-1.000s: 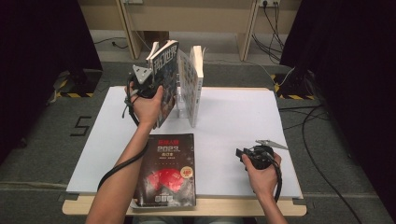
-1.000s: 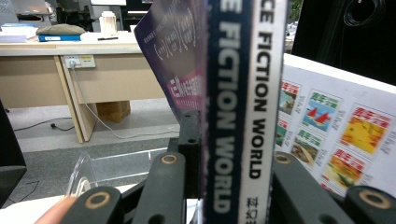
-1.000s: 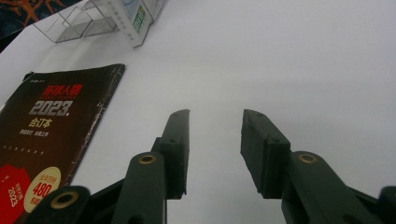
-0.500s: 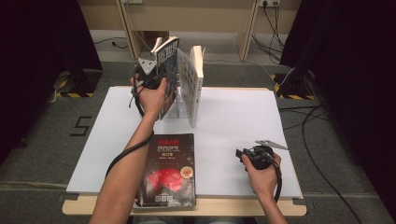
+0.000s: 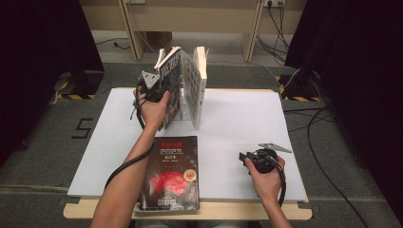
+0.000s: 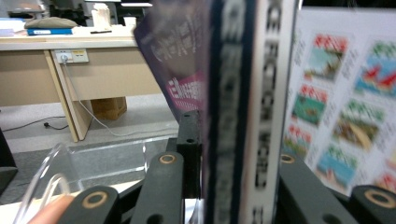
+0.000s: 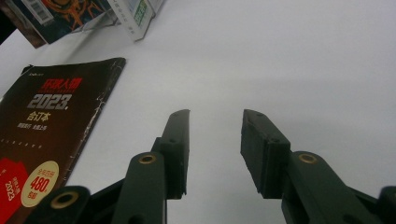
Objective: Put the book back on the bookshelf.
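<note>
Beside the upright book (image 5: 171, 80), the left hand (image 5: 153, 107) reaches forward.

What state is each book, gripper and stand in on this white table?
Dark-covered thick book: upright, between the left gripper's jaws.
White picture-covered book: upright in the clear stand.
Black 2023 volume: flat, closed.
Clear acrylic stand: standing on table.
Left gripper: jaws just opening around the book.
Right gripper: open, empty.

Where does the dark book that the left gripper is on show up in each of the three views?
High view: dark book upright at the table's far edge, at the left gripper.
Left gripper view: its spine runs up the middle, between the jaws.
Right gripper view: its lower corner, top left.
Shared landmark: the picture-grid book beside it.
</note>
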Motion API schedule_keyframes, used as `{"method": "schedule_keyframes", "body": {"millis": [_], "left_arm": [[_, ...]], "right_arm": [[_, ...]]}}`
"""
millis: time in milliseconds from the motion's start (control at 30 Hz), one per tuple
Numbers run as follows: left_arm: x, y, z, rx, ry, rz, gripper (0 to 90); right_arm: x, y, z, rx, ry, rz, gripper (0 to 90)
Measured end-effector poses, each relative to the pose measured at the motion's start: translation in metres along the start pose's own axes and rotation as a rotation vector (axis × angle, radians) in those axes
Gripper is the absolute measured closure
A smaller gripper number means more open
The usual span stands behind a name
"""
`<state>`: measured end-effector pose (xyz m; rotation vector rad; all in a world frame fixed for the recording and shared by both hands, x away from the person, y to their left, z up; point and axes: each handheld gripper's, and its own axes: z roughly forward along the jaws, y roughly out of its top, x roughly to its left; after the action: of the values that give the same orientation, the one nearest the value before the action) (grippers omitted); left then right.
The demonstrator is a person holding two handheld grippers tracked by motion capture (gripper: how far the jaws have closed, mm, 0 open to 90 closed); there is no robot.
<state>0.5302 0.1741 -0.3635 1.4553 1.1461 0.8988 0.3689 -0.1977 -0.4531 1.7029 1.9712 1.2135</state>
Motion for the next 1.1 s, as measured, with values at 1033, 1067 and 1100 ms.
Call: {"method": "schedule_keyframes", "body": {"millis": [1033, 1067, 1100], "left_arm": [[-0.011, -0.003, -0.019, 0.008, -0.038, -0.095, 49.8], [-0.010, -0.002, -0.018, 0.020, -0.040, -0.097, 53.5], [-0.010, -0.002, -0.018, 0.020, -0.040, -0.097, 57.8]], "right_arm": [[-0.001, 0.002, -0.005, -0.002, 0.004, 0.018, 62.7], [-0.001, 0.002, -0.005, -0.001, 0.006, 0.021, 62.6], [-0.001, 0.002, -0.005, 0.001, 0.005, 0.019, 62.5]]}}
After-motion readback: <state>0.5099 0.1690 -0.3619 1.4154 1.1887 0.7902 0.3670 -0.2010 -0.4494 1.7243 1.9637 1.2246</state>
